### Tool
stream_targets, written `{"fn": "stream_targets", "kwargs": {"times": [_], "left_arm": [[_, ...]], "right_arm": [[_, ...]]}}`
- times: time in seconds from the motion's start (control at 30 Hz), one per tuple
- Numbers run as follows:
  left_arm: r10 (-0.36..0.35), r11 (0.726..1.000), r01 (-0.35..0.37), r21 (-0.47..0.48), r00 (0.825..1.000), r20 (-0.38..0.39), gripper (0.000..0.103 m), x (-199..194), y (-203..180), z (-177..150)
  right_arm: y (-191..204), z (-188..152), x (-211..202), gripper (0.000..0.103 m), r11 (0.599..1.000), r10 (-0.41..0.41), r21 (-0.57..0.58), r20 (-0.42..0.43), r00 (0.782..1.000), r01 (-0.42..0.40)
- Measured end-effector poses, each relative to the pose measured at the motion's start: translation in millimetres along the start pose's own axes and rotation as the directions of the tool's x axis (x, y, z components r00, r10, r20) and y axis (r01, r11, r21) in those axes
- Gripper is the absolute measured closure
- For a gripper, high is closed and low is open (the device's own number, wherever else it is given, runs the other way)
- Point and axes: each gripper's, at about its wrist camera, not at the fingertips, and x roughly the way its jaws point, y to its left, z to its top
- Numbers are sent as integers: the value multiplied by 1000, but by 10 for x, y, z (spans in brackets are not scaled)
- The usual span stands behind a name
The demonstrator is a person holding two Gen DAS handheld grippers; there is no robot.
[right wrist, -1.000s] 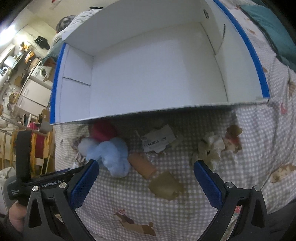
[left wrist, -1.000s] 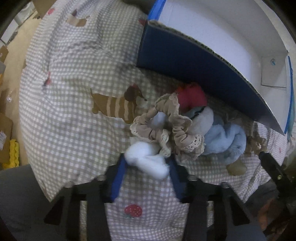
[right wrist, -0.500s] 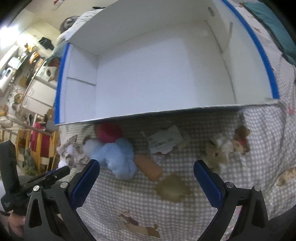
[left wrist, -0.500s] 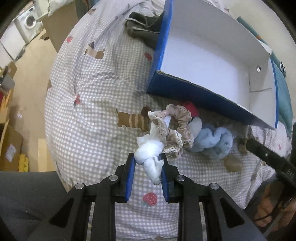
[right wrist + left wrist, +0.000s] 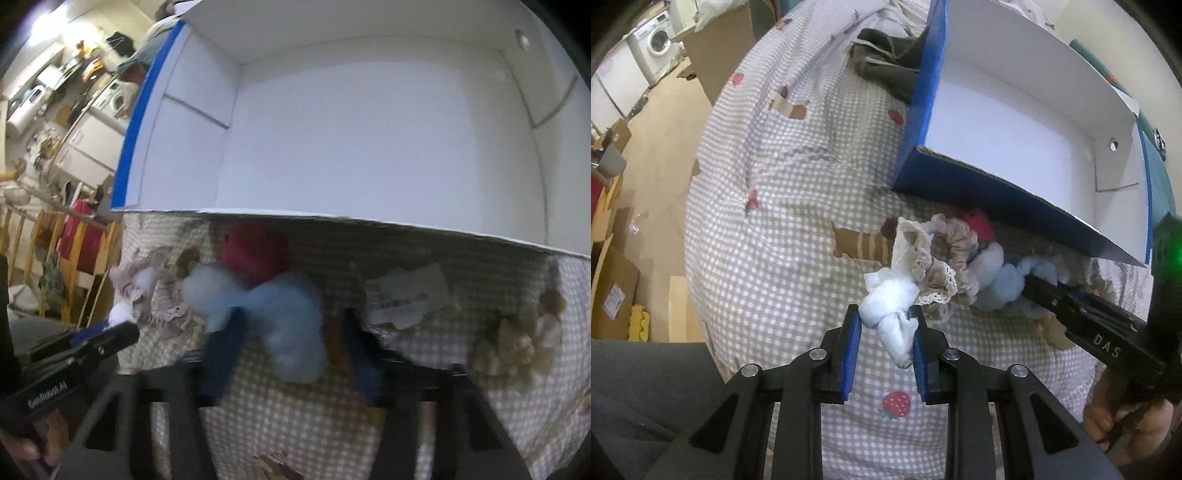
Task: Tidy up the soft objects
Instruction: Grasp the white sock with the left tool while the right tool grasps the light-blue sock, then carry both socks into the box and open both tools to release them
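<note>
Ahead of you, the open blue-and-white cardboard box [image 5: 1015,122] shows a bare white floor — free room to reach in from above. Its blue near wall [image 5: 990,206] stands as a barrier, and the soft pile presses against its foot: a beige lace-trimmed scrunchie [image 5: 945,258], a red plush piece [image 5: 979,225] and a fluffy pale-blue plush [image 5: 284,314]. Your right gripper [image 5: 291,358] crowds that pile from the right. To the left, the grey-and-white checked bedcover [image 5: 768,221] lies open — clear passage there.

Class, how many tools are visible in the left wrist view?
2: the left tool at bottom centre, shut on the white cloth; the right tool at the right, against the blue plush.
</note>
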Motion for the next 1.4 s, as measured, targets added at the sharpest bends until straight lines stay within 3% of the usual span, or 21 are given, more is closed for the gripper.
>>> {"fn": "stream_targets", "kwargs": {"times": [0.13, 0.3, 0.4, 0.53, 0.9, 1.07, 1.27, 1.4], "left_arm": [[18, 1000, -18, 14, 1000, 12, 80, -13, -25, -8], [79, 996, -81, 39, 994, 70, 80, -112, -48, -27], [32, 999, -34, 17, 997, 68, 80, -141, -19, -41], [51, 999, -53, 13, 995, 89, 80, -171, -19, -82], [118, 991, -124, 41, 984, 133, 80, -211, -72, -193], [101, 994, -104, 15, 982, 157, 80, -336, -50, -199], [106, 994, -100, -35, 954, 281, 80, -755, -59, -38], [77, 996, -84, 5, 934, 349, 80, -976, -230, 210]], "right_arm": [[71, -54, -259, 90, 998, 1, -70, 81, 997, 5], [84, -133, -657, 91, 996, 40, -83, 148, 988, -28], [21, -217, -864, 91, 996, 62, -74, 178, 982, -49], [-104, -315, -1070, 92, 996, 83, -41, 208, 975, -76], [-140, -444, -1198, 92, 997, 78, -19, 265, 961, -75], [-179, -459, -1311, 92, 994, 108, -13, 294, 950, -109], [-262, -401, -1607, 92, 988, 148, -23, 385, 911, -151], [-308, -238, -1785, 92, 988, 148, -19, 429, 891, -155]]}}
